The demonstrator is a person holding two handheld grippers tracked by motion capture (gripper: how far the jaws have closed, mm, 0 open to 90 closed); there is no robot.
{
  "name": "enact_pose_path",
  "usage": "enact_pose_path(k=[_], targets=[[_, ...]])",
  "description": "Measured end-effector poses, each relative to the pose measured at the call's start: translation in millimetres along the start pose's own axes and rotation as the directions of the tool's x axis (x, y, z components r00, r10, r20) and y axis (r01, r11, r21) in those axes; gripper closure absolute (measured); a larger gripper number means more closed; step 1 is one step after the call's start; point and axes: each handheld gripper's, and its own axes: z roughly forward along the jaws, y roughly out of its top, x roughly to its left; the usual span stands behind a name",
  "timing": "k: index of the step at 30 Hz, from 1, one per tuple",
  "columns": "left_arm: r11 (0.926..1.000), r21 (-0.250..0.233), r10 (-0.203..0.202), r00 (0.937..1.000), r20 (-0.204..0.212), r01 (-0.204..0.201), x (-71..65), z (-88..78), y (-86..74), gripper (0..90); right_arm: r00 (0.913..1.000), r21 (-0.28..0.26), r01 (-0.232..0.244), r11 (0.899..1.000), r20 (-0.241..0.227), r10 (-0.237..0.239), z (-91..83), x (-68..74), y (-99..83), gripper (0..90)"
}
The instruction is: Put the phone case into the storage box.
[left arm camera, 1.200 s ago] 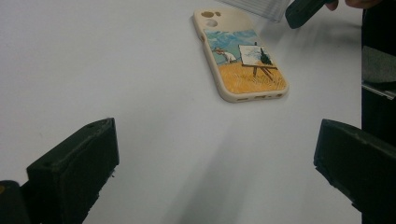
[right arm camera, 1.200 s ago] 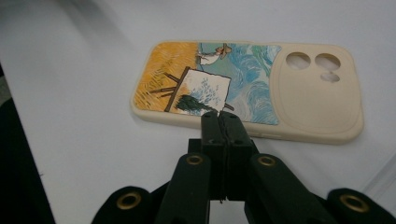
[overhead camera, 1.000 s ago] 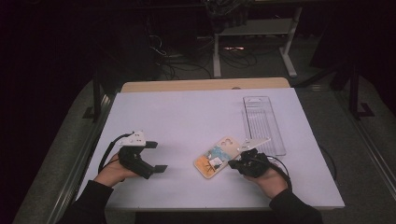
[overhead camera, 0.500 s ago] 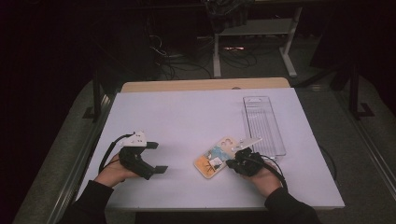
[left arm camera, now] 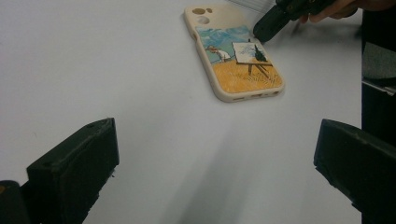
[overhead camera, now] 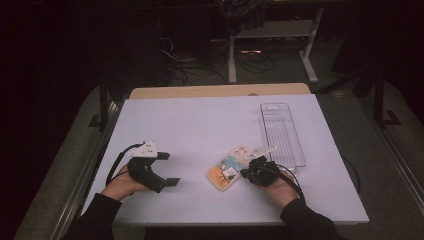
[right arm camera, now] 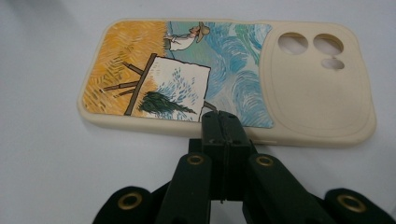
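- The white table (overhead camera: 200, 125) spans the middle of the high view, its bare surface giving both hands room to work.
- A clear plastic tray (overhead camera: 281, 131) lies lengthwise at the right of centre in the high view, empty as far as I can tell; it sits just beyond the phone case, a likely place for it to go.
- The phone case (overhead camera: 233, 166) lies flat, printed side up, low and right of centre in the high view, one corner near the tray. Its picture shows a painter at an easel in a yellow field.
- The left gripper (overhead camera: 167, 169) rests at the lower left of the high view, well apart from the case; its jaws stand spread with nothing between them, apparently waiting.
- The right gripper (right arm camera: 220, 122) has its jaws pressed together on nothing, the tips meeting the case's near long edge at the centre of its own view, probably to push or tip the case.
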Motion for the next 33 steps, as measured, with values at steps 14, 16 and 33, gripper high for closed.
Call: enact_pose_path(k=[14,16,33], targets=[[0.9998,-0.013,-0.012,0.9999,0.002,0.012,0.0,-0.2,-0.3,0.0,0.9999,-0.016,0.011,1.0,0.004,-0.011,19.1,5.0,20.4,88.9],[0.9998,-0.013,-0.012,0.9999,0.002,0.012,0.2,-0.4,-0.3,0.0,0.9999,-0.02,0.013,1.0,-0.004,-0.013,23.2,5.3,24.7,88.9],[0.9997,-0.012,-0.02,0.9998,-0.005,0.02,2.2,-1.6,-1.0,0.0,0.9938,-0.041,0.06,0.997,-0.091,-0.064,59.7,17.9,62.4,88.9]])
